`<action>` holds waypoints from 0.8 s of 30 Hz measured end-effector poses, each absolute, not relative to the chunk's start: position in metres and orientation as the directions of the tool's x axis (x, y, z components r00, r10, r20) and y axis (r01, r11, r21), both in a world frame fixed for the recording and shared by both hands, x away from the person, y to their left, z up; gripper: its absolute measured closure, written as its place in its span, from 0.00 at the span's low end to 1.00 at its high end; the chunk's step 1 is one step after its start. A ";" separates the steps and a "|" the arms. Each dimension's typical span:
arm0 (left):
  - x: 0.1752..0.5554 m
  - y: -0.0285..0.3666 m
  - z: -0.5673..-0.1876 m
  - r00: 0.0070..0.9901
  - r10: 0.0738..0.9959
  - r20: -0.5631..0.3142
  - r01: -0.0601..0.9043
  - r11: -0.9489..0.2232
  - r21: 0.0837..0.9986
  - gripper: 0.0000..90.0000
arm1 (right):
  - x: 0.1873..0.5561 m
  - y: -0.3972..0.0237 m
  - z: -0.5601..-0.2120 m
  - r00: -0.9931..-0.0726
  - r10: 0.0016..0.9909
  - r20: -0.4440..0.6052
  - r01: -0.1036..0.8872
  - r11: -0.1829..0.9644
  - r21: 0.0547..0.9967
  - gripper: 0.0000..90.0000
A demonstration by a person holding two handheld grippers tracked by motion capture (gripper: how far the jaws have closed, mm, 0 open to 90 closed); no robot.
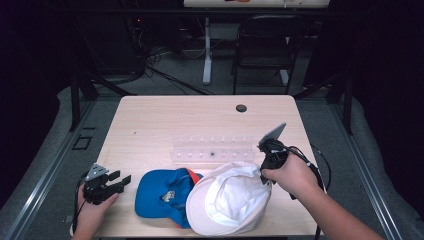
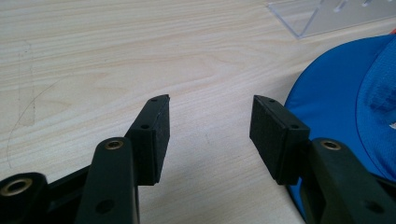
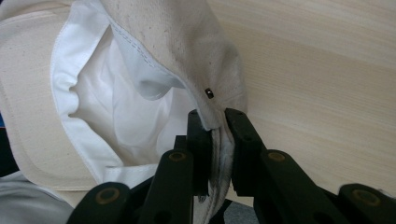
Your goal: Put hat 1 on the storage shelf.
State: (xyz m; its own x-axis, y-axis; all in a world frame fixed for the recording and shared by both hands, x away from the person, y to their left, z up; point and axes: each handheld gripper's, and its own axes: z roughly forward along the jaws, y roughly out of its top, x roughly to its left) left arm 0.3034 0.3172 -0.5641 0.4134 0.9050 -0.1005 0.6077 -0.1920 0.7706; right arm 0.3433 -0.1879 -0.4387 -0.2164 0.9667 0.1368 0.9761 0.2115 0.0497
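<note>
Light wood-grain table (image 1: 160, 125) occupies the centre of the high view, with dark floor, cables and a folding chair (image 1: 265, 45) beyond its far edge. A clear acrylic rack (image 1: 212, 149) lies flat near the middle of the tabletop. Just in front of it, at the near edge, rest two caps: a blue cap (image 1: 162, 195) on the left and a white cap (image 1: 230, 197) on the right, the white cap overlapping the blue cap's right side. The white cap is turned so that its pale lining faces upward. The right gripper (image 3: 216, 122) is clamped on the rim of the white cap at its right side; fabric is pinched between both pads. The left gripper (image 2: 210, 122) sits at the near-left corner of the table, jaws spread apart with bare tabletop between them; the blue cap lies just beside its right-hand jaw, not gripped.
</note>
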 end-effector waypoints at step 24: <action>0.303 0.321 -0.564 0.407 0.907 -0.105 0.622 -0.191 0.759 0.54 | 0.352 -0.168 -0.387 -0.160 0.916 0.368 0.972 0.211 -0.103 0.90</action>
